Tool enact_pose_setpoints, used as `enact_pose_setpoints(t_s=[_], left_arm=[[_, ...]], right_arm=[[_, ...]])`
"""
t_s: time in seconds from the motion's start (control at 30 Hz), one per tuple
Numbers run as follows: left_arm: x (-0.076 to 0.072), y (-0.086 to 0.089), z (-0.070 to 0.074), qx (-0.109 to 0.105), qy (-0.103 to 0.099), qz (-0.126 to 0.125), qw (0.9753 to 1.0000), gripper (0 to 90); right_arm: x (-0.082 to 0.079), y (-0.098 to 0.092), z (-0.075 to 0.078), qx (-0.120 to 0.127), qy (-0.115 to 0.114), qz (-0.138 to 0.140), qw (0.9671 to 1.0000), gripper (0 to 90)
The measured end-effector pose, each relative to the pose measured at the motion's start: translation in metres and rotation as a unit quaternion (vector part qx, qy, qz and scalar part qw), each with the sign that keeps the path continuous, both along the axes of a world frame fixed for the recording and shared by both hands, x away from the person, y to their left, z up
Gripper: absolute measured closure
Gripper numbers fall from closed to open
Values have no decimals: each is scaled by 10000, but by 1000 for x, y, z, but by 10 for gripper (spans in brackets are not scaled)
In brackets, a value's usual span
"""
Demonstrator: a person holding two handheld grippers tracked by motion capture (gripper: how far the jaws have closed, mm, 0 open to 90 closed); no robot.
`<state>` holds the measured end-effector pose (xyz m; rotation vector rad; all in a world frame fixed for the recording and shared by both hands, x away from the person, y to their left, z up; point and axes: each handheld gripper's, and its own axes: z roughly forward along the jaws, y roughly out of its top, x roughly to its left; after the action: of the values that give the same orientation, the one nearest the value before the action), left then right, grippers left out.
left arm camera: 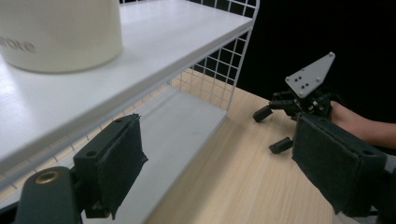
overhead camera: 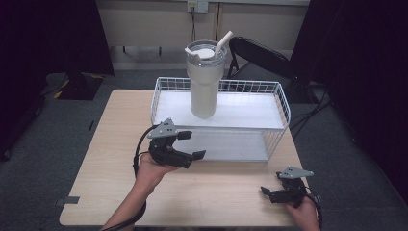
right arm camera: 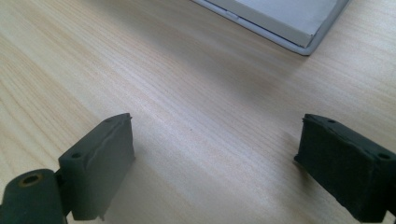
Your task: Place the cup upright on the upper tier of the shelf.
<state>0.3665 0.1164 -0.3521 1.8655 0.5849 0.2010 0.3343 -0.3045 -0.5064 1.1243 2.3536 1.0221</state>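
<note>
The tall cream insulated tumbler [overhead camera: 205, 79] on the white wire shelf [overhead camera: 250, 109] is judged heavy, rigid, slippery; mid-body is best gripped. Both grippers' fingers are held apart, empty.

1. Even overhead light falls on the pale wooden bench [overhead camera: 202, 187]; the dark curtains at either side of the high view go nearly black
2. The white wire two-tier shelf rack [overhead camera: 281, 103] casts a soft shadow onto its lower board
3. In the left claw view the near black foam pads [left arm camera: 122, 158] look soft, while the right claw [left arm camera: 275, 128] farther off is sharper
4. In the right claw view the wood grain is crisp, with faint shadows beside the pads [right arm camera: 100, 161]
5. All pictures are slightly grainy, without strong glare
</note>
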Motion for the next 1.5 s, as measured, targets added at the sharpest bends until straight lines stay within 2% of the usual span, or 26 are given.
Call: enact_pose_setpoints(t_s=[0.3,0.57,0.67,0.83,0.93,1.13,1.4,1.5], left_arm=[[-6,6,-31,-159,198,-17,9997,161],[-10,11,-52,-85,282,59,9995,164],[-13,13,-63,29,348,76,9994,164],[-15,19,-81,49,494,139,9987,164],[-16,22,-90,158,561,193,9981,164],[-17,29,-105,248,671,324,9969,164],[-17,32,-119,637,753,423,9942,167],[-17,35,-124,687,825,454,9932,167]], right_arm=[[0,0,0,-1,-1,0,10000,99],[0,0,0,0,0,0,10000,99],[0,0,0,0,-1,0,10000,99],[0,0,0,-1,-2,0,10000,99],[0,0,0,1,-2,0,10000,99],[0,0,0,0,-1,-1,10000,99],[0,0,0,0,-1,1,10000,99],[0,0,0,0,-1,0,10000,99]])
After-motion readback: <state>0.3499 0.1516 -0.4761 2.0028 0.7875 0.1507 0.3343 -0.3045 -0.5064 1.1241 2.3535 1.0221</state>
